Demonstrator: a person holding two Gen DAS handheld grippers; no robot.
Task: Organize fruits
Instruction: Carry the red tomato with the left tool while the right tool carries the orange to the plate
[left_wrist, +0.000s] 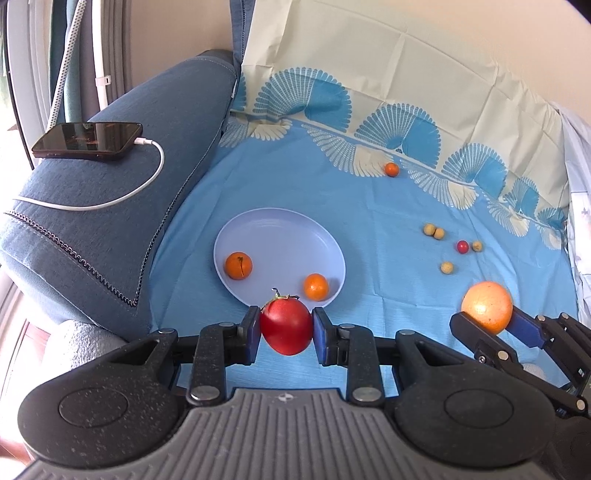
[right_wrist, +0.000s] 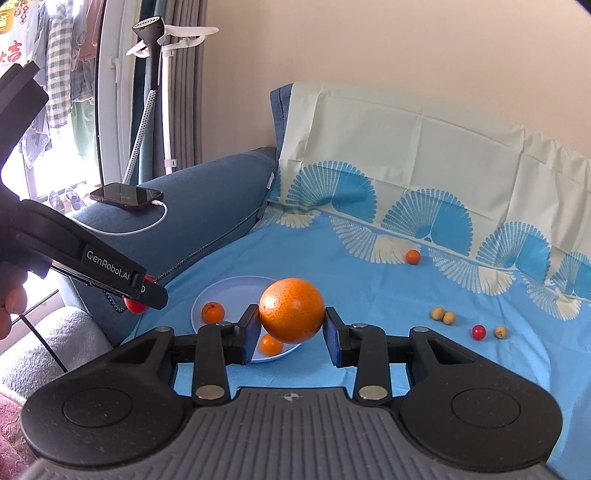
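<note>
My left gripper (left_wrist: 286, 328) is shut on a red tomato (left_wrist: 286, 325) and holds it just in front of the near rim of a pale blue plate (left_wrist: 280, 236). The plate holds two small oranges (left_wrist: 239, 265) (left_wrist: 316, 286). My right gripper (right_wrist: 291, 325) is shut on a large orange (right_wrist: 291, 311), above the plate's right side (right_wrist: 236, 291); it also shows in the left wrist view (left_wrist: 487, 307). A small orange (left_wrist: 391, 169), a small red fruit (left_wrist: 462, 246) and several small yellow-green fruits (left_wrist: 434, 230) lie loose on the blue cloth.
A blue sofa arm (left_wrist: 110, 206) on the left carries a phone (left_wrist: 88, 140) on a white charging cable. The blue patterned cloth (left_wrist: 369, 258) covers the seat and rises up the backrest. A garment steamer (right_wrist: 151, 74) stands by the window.
</note>
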